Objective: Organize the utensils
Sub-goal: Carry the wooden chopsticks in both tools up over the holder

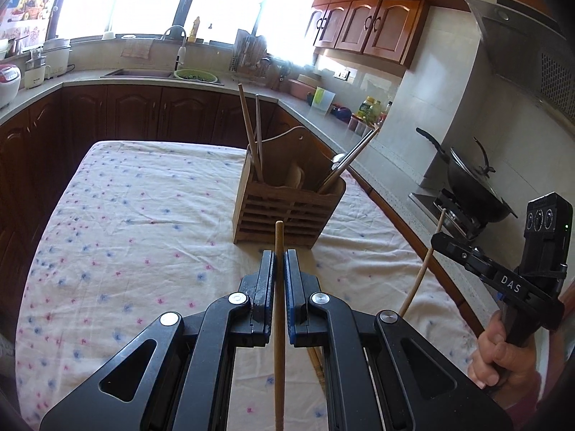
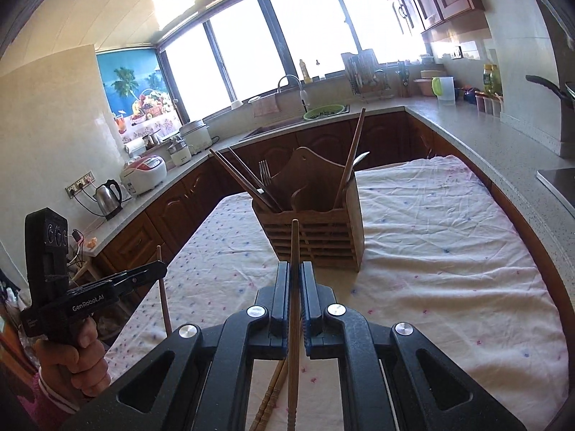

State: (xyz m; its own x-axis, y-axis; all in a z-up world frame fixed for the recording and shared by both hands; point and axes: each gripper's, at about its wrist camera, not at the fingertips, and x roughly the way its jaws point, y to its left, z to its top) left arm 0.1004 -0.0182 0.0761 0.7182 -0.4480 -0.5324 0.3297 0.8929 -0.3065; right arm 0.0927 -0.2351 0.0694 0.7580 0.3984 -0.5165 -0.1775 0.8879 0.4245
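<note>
Both hands are up over the near edge of the desk (image 1: 118, 215), which is covered by a white cloth dotted with small pink and blue flowers. The left tool (image 1: 279, 262) is clamped on a single wooden chopstick (image 1: 279, 309), its two fingers pressed against the stick from either side; the stick runs along the fingers and pokes out past their tips. The right tool (image 2: 295, 274) grips its own chopstick (image 2: 294, 323) the same way, jaws closed tight on it. From the left wrist view the right tool (image 1: 436, 239) shows at the desk's right edge with its pale chopstick (image 1: 424, 269) slanting through it, and from the right wrist view the left tool (image 2: 161, 267) shows off the desk's left edge with its chopstick (image 2: 163, 294) nearly upright.

The wooden utensil holder (image 1: 287, 208) stands on the cloth toward the middle of the desk, nearer its right edge, ahead of both tools and apart from them. It has slatted sides and a tall curved back panel. Dark chopsticks lean out of its left compartment (image 2: 244, 179) with a metal fork (image 2: 265, 172) beside them, and another chopstick with a spoon (image 2: 359, 160) leans out of the right side. More chopsticks (image 2: 267, 402) lie flat on the cloth at the near edge, under the right tool.
</note>
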